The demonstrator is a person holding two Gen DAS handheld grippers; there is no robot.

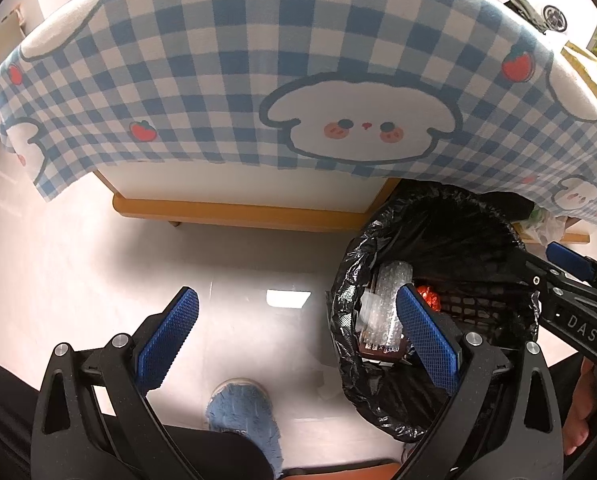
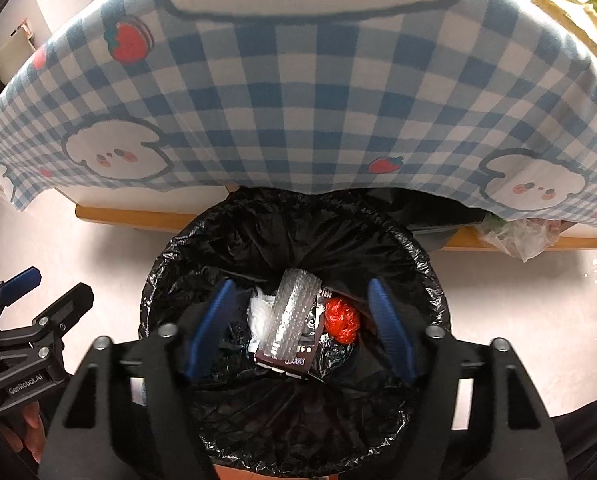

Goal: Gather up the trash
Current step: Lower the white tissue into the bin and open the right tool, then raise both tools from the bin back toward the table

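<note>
A bin lined with a black bag (image 2: 430,264) stands on the floor against the table's edge. Inside it lie a strip of bubble wrap (image 2: 294,304), a crumpled red wrapper (image 2: 340,320), a dark printed packet (image 2: 298,358) and a white tissue (image 2: 260,314). My right gripper (image 2: 302,287) hangs over the bin's mouth, open, its blue pads (image 2: 214,320) wide apart and nothing pressed between them. My left gripper (image 1: 296,292) is open too, empty, pointing down at the pale floor just left of the bin (image 1: 350,320).
A blue-and-white checked cloth (image 1: 258,60) with cartoon faces and strawberries overhangs the table above the bin. A wooden rail (image 1: 238,212) runs beneath it. A clear plastic bag (image 2: 526,236) sits under the table at right. A blue slipper (image 1: 242,412) rests on the floor.
</note>
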